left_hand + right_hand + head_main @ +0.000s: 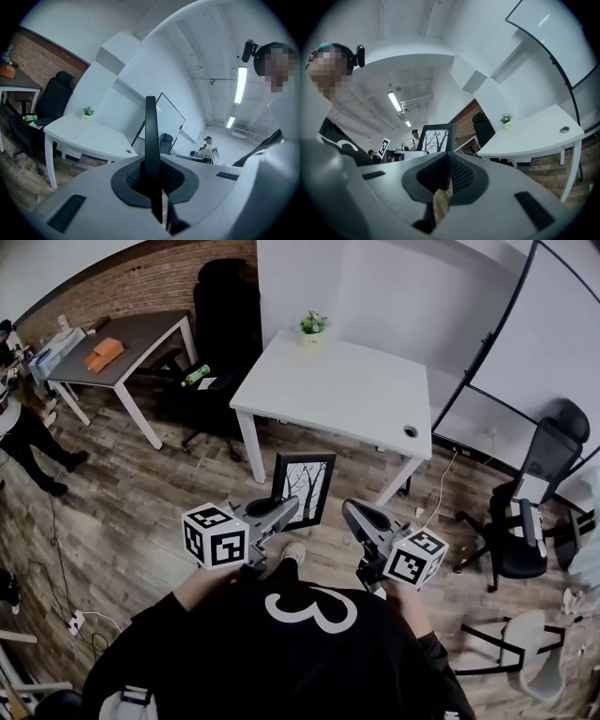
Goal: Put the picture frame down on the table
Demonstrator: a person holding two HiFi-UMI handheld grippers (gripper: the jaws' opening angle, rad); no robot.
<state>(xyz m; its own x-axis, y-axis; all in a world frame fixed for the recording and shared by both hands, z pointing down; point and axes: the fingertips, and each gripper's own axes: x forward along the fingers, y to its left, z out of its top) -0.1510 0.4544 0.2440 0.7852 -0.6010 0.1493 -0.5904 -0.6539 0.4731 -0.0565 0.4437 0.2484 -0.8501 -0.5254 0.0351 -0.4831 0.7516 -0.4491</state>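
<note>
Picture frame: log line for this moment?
picture frame: upright in left gripper | right gripper: shut, empty | white table: frame not down

The picture frame (303, 488) is edged in black, and bare black trees on white are printed inside it. The left gripper (286, 509) and right gripper (353, 512) are coloured grey with black pads, and their 2 cubes (215, 535) are patterned with black squares on white. The table (356, 395) is white, the floor (141, 512) is planked in grey-brown, and the wall (141, 282) is patterned in red brick.
</note>
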